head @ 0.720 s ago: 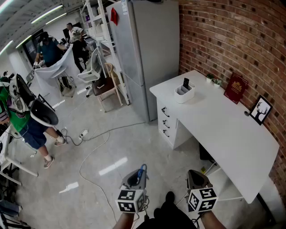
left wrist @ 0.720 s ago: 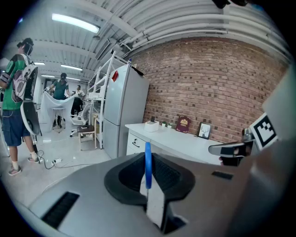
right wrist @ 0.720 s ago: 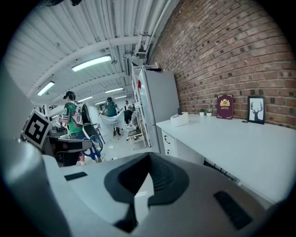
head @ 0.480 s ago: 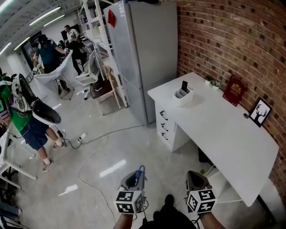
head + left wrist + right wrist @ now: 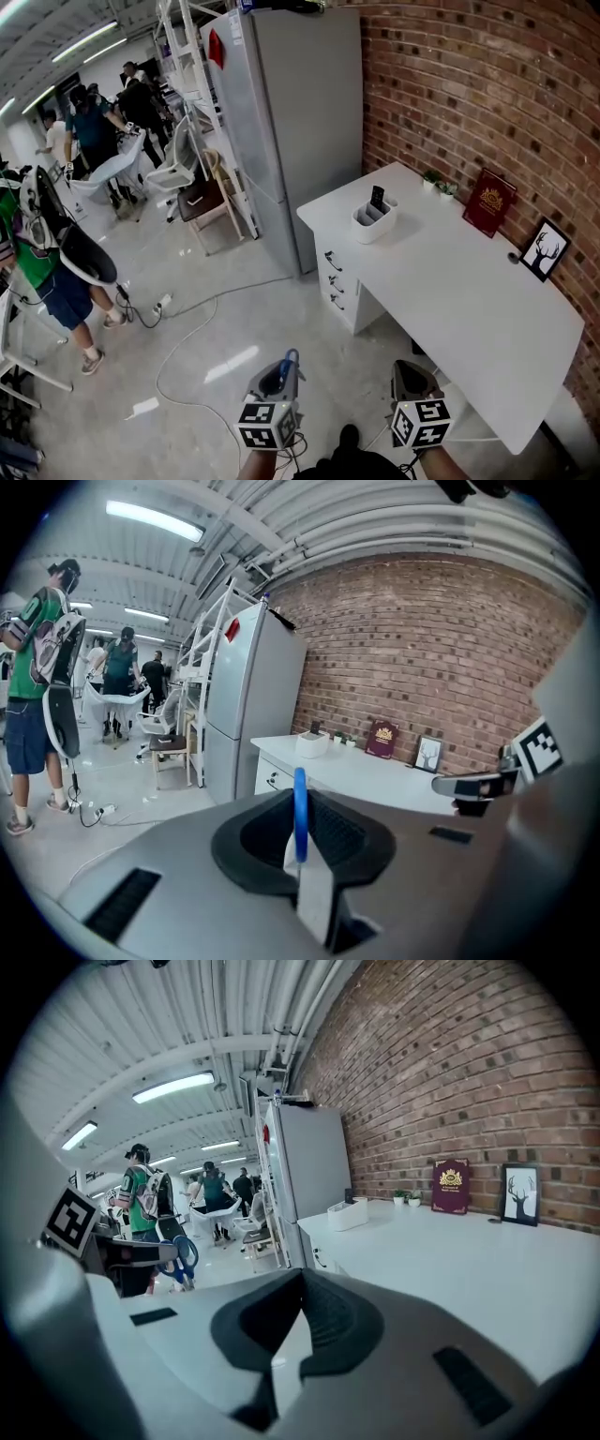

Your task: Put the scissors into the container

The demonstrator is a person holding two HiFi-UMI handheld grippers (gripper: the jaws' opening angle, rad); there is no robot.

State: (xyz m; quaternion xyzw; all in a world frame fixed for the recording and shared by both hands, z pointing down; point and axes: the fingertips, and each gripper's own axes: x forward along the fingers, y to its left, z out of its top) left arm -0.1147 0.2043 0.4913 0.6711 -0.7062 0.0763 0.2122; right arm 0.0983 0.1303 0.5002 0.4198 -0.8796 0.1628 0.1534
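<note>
Scissors (image 5: pixel 299 810) pinched in jaws of your left gripper (image 5: pixel 279 372), right gripper (image 5: pixel 299 1282) jaws together, empty, container (image 5: pixel 373 219) well apart on worktop (image 5: pixel 469 305).

Container (image 5: pixel 373 223): on the desk (image 5: pixel 469 300), far left corner.
Book (image 5: pixel 489 202), frame (image 5: pixel 544 250): on the desk, wall side.
Fridge (image 5: pixel 300 131): beside the desk's far end.
Scissors (image 5: pixel 293 357): in left gripper (image 5: pixel 278 375), off the desk.

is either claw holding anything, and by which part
The left claw is shut on the scissors, gripping the blade end; the blue handles stick out ahead. The right claw holds nothing.
</note>
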